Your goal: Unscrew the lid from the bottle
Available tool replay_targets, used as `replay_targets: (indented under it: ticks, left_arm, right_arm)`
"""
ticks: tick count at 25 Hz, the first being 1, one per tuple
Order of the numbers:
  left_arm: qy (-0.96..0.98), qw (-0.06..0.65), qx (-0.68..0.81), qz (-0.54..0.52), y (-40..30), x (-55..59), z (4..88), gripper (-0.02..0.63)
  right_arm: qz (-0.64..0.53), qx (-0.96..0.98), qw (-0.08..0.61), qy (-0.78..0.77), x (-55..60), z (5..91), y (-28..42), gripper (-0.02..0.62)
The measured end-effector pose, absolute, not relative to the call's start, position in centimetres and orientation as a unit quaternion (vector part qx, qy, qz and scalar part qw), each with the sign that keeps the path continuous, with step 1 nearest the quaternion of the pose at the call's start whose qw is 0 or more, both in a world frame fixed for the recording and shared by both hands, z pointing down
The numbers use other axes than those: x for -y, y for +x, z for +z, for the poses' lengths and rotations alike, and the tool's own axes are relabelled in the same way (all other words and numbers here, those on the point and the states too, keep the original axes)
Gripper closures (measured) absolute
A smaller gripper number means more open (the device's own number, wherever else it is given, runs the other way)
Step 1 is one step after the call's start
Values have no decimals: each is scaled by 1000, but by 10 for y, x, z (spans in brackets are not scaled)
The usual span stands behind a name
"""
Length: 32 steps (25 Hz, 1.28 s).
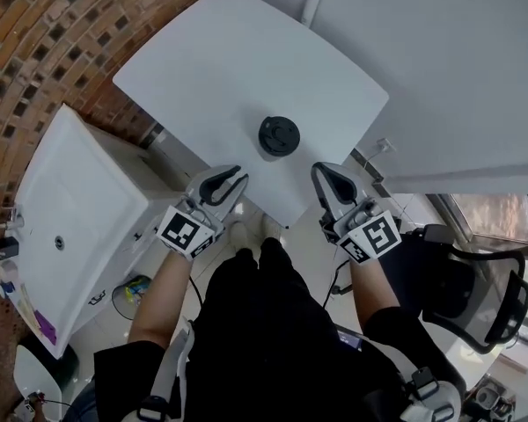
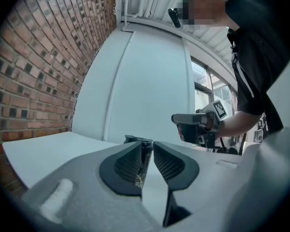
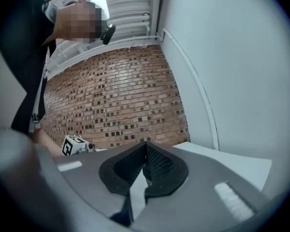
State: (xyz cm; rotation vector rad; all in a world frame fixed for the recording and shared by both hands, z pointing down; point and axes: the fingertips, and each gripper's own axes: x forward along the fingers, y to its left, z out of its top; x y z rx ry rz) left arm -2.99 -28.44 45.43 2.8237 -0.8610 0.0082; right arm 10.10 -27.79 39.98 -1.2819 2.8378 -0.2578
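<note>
Bottle (image 1: 268, 146) stands upright on the white tabletop (image 1: 211, 69), close to the corner nearest you, with its black lid (image 1: 280, 132) on top. Your 2 grippers hover at the tabletop's near edges, 1 on each side of the bottle, and neither touches it. Your left gripper (image 1: 231, 176) has its jaws a narrow slit apart with nothing pressed between them. In the left gripper view the dark top of the bottle shows beyond that gap, farther out on the tabletop. Your right gripper (image 1: 326, 172) has its jaws closed tip to tip and holds nothing. Its view looks past them to the brick wall (image 3: 116, 95). A white washbasin (image 1: 79, 192) stands to your left, beside the tabletop.
</note>
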Motion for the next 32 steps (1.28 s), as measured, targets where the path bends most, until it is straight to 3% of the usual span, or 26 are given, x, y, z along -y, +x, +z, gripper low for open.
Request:
replay_targets:
  ticks: [4, 7, 12, 28, 32]
  left_arm:
    - [948, 105, 299, 33, -19, 299, 488, 449]
    - [945, 99, 309, 53, -10, 310, 512, 305]
    - [946, 87, 304, 71, 8, 323, 546, 207]
    - [960, 67, 248, 113, 52, 350, 607, 206]
    - [961, 68, 246, 105, 59, 356, 607, 207]
  right_arm:
    - [-111, -901, 10, -419, 293, 421, 113, 589]
    - [-114, -907, 0, -406, 302, 435, 114, 589]
    - [-109, -914, -11, -390, 315, 447, 114, 589]
    - [-93, -919, -34, -383, 324, 467, 133, 589]
    - [-94, -920, -40, -379, 322, 469, 131, 562]
